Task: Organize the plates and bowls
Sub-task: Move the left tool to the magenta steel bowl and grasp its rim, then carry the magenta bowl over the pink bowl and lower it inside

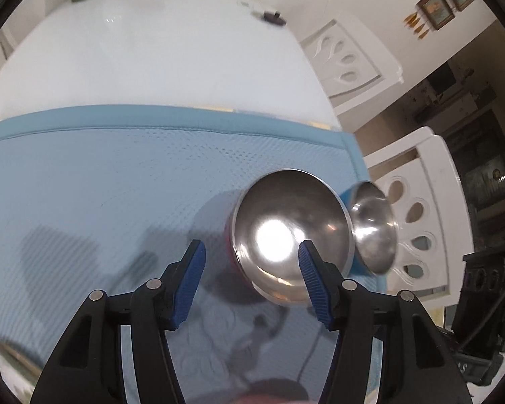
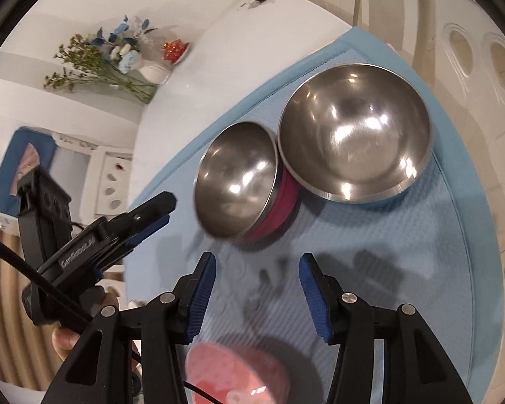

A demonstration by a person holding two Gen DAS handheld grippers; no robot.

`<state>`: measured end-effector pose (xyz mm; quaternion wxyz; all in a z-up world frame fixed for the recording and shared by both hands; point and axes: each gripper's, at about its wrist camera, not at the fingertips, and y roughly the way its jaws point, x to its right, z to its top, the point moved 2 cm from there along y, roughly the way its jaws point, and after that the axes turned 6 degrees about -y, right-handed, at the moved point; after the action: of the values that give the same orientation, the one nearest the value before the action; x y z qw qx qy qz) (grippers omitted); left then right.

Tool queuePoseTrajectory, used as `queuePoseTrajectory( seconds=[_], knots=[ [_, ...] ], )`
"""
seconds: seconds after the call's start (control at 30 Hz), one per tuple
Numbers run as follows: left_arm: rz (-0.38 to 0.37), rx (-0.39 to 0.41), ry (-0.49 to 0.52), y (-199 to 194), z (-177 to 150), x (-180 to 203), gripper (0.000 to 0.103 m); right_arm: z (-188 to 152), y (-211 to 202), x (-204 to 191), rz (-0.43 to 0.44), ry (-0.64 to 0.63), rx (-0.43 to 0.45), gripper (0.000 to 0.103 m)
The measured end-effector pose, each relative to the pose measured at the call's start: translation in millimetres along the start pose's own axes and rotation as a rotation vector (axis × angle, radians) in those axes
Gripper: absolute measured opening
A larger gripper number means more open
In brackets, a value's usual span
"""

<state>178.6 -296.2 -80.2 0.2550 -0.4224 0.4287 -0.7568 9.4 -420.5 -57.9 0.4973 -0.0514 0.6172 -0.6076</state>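
Showing two steel bowls on a blue mat [image 2: 404, 252] covering a white table [image 1: 151, 50]: the red-sided bowl [image 2: 235, 181] sits left of and touching the larger blue-sided bowl [image 2: 353, 131]. The right gripper [image 2: 257, 289] hovers near them, jaws wide and empty, above a pink plate [image 2: 232, 373]. The left gripper [image 1: 250, 279], jaws also wide and empty, hangs just before the red-sided bowl [image 1: 291, 229]. White chairs [image 1: 417, 222] stand to the right.

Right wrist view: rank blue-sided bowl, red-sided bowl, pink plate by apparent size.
1. blue-sided bowl
2. red-sided bowl
Pink plate: unranked; close to the camera, blurred, cut off by the frame and the hand-held gripper.
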Motion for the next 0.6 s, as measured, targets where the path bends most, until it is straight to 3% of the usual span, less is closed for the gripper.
queuePoseTrajectory(
  seconds=[0.2,0.23,0.3,0.43,0.6],
  knots=[
    [-0.009,-0.047,-0.015,38.7,7.1,-11.0,0.052,24.0,36.8,4.4,-0.046,-0.03,-0.02,0.05],
    [-0.009,-0.053,-0.018,42.0,6.8,-14.0,0.049,26.5,41.2,6.1,-0.056,-0.031,-0.023,0.05],
    [-0.014,-0.073,-0.022,50.9,5.2,-16.9,0.033,30.2,50.1,8.1,-0.084,-0.033,-0.029,0.049],
    [-0.05,-0.088,-0.031,59.1,2.0,-21.1,0.017,33.3,61.8,9.7,-0.11,-0.043,-0.047,0.034],
    [-0.016,-0.062,0.018,51.2,-4.4,-17.5,0.016,33.3,58.3,1.6,-0.154,-0.099,-0.037,0.033]
  ],
)
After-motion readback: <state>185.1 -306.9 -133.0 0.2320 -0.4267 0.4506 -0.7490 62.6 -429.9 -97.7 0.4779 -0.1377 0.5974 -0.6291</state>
